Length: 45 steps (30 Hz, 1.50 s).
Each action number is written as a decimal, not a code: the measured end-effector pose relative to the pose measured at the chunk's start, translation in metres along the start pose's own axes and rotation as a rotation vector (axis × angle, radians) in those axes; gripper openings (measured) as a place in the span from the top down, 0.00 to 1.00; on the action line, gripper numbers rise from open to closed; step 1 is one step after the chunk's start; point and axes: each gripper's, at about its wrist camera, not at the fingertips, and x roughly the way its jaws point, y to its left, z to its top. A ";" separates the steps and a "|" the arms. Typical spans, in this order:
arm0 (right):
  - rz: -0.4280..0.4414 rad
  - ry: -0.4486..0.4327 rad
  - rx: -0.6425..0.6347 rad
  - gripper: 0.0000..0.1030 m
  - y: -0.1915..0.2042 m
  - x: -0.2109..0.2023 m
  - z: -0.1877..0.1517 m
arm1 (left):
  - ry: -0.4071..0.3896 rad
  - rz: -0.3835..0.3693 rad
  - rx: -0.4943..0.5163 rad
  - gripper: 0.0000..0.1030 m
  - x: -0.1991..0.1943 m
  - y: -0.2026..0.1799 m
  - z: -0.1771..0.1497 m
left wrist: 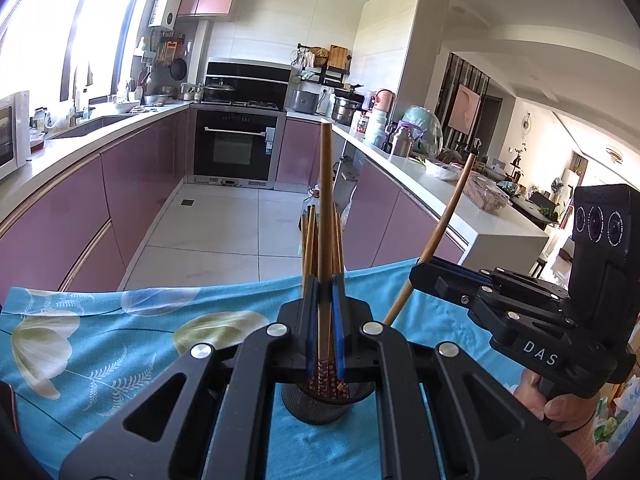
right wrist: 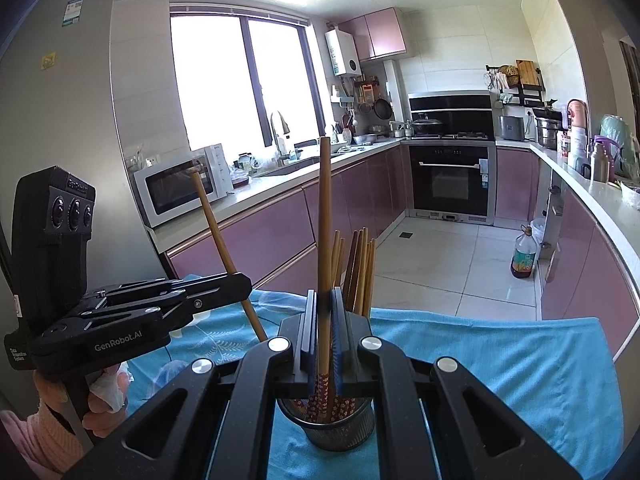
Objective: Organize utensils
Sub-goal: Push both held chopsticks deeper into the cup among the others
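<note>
Our left gripper (left wrist: 325, 312) and right gripper (right wrist: 325, 320) each clamp one long brown wooden chopstick (left wrist: 326, 216) nearly upright, patterned end just above the dark mesh cylindrical holder (right wrist: 340, 426) on the blue-clothed desk (right wrist: 500, 360), directly below both.

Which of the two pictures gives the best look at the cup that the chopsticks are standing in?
The right wrist view. There the cup shows its mesh wall, its rim and the patterned chopstick ends inside, just under the right hand-held gripper. In the left wrist view the cup is darker and the left hand-held gripper hides most of its rim.
</note>
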 end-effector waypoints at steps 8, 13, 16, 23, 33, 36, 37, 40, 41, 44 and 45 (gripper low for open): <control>0.000 0.014 0.008 0.94 -0.002 0.004 -0.001 | 0.014 0.002 -0.004 0.93 0.007 0.004 -0.005; 0.001 0.020 0.008 0.94 -0.004 0.007 -0.002 | 0.022 0.003 -0.004 0.93 0.012 0.007 -0.007; 0.000 0.025 0.009 0.94 -0.004 0.010 -0.004 | 0.027 0.005 -0.006 0.93 0.014 0.007 -0.010; 0.001 0.035 0.012 0.94 -0.006 0.012 -0.007 | 0.034 0.010 -0.007 0.93 0.017 0.009 -0.011; 0.002 0.053 0.014 0.94 -0.006 0.018 -0.009 | 0.048 0.018 -0.002 0.93 0.026 0.010 -0.016; 0.002 0.058 0.014 0.94 -0.006 0.021 -0.010 | 0.052 0.020 -0.001 0.93 0.028 0.011 -0.017; 0.003 0.060 0.015 0.94 -0.006 0.021 -0.011 | 0.054 0.022 -0.001 0.93 0.029 0.011 -0.018; 0.003 0.065 0.015 0.94 -0.005 0.024 -0.011 | 0.058 0.024 0.001 0.93 0.031 0.012 -0.018; 0.003 0.067 0.015 0.95 -0.004 0.024 -0.012 | 0.059 0.026 0.002 0.93 0.032 0.012 -0.019; 0.003 0.071 0.015 0.94 -0.004 0.025 -0.013 | 0.065 0.028 0.004 0.93 0.035 0.014 -0.020; 0.003 0.072 0.015 0.94 -0.004 0.025 -0.013 | 0.067 0.029 0.004 0.93 0.035 0.015 -0.020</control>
